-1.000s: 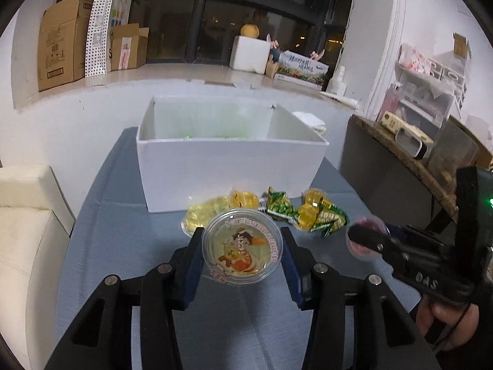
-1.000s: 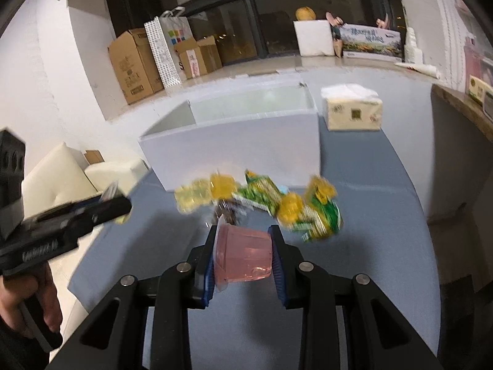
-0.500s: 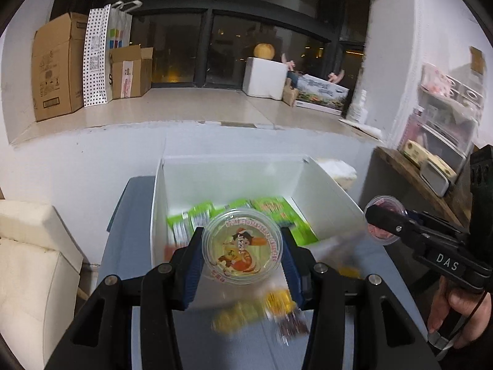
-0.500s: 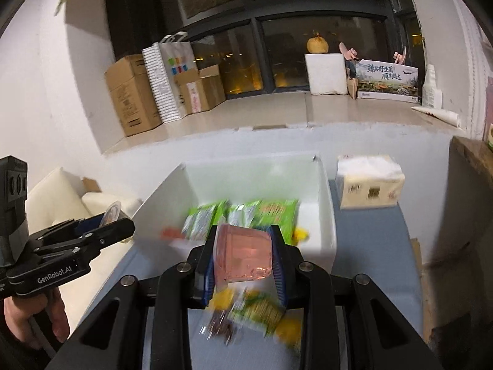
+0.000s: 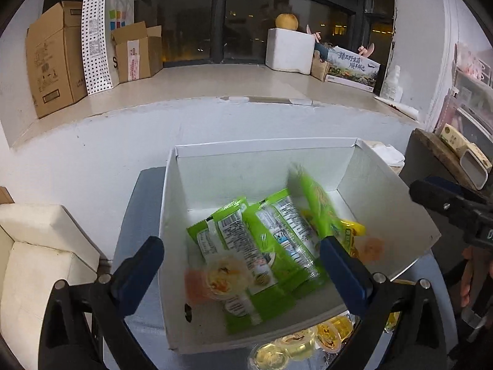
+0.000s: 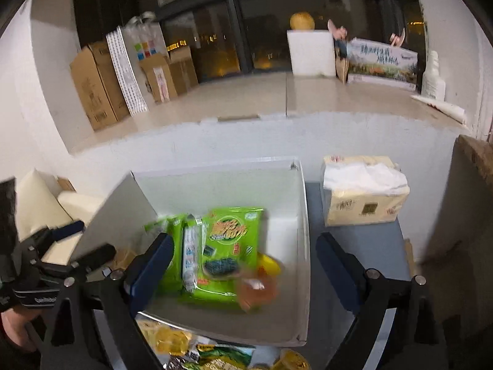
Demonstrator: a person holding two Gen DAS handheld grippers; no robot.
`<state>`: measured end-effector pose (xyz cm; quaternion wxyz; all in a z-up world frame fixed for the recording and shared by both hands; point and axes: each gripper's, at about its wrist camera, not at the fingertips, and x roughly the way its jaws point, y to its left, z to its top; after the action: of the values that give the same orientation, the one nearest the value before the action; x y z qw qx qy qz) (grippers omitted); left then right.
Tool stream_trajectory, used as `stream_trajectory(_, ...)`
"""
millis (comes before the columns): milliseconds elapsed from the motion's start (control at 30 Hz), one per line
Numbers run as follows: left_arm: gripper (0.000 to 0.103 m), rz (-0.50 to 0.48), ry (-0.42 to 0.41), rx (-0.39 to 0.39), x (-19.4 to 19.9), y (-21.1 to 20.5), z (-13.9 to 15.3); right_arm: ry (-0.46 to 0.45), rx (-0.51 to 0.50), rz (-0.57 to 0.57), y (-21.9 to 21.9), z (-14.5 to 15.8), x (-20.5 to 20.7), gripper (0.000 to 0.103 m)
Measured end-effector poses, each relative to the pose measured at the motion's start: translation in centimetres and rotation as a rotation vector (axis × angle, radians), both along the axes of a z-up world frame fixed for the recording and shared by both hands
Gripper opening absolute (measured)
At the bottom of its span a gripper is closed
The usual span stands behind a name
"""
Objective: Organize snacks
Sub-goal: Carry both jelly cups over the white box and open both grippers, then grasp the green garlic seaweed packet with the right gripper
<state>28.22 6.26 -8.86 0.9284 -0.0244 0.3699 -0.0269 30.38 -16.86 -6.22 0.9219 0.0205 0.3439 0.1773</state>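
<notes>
Both cups dropped, blurred, apparently into white box [image 5: 172, 246]; left tongs [image 5: 243, 269], right tongs [image 6: 243, 265] released

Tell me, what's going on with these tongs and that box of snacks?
A person holding tongs in each hand is sorting snacks into a white box. Both the left tongs and the right tongs are open above it. A yellow jelly cup and a pink jelly cup, both blurred, are in the box among green snack packets. More jelly cups wait outside on the table.

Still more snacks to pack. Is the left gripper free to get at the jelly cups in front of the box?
Probably yes: the left gripper is open and empty, and the jelly cups lie uncovered just below it, outside the box.
</notes>
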Motion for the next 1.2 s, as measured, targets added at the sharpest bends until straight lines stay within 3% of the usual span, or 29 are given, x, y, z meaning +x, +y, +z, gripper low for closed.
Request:
stream_trajectory(167, 0.103, 0.001, 0.005, -0.016, -0.6, 0.0, 0.2, -0.05, -0.003, 0.017, 0.0, 1.1, -1.4, 0.103)
stream_trajectory(367, 0.103, -0.008, -0.022, -0.019, -2.5, -0.4, 1.7, -0.074, 0.023, 0.04, -0.4, 2.7, -3.8, 0.103)
stream_trajectory(633, 0.103, -0.029, -0.103, -0.023, -9.7, -2.3, 4.0, -0.075, 0.028, 0.092, -1.7, 2.6, -10.6, 0.103)
stream_trajectory(767, 0.103, -0.046, -0.123, -0.039, -14.3, -3.5, 3.6, -0.087, -0.03, 0.039, -3.0, 0.9, -15.2, 0.103)
stream_trajectory(967, 0.103, -0.046, -0.085, -0.09, -20.6, -4.4, 0.5, 0.003, 0.05, -0.043, -6.4, -4.7, -20.6, 0.103)
stream_trajectory(1067, 0.103, -0.039, -0.029, -0.169, -22.0, -4.1, -1.3, 0.079, 0.064, -0.085, -7.4, -7.5, -21.3, 0.103)
stream_trajectory(1200, 0.103, -0.023, -0.012, -0.187, -23.6, -4.0, -2.4, 0.122, 0.063, -0.097, -7.9, -8.8, -20.2, 0.103)
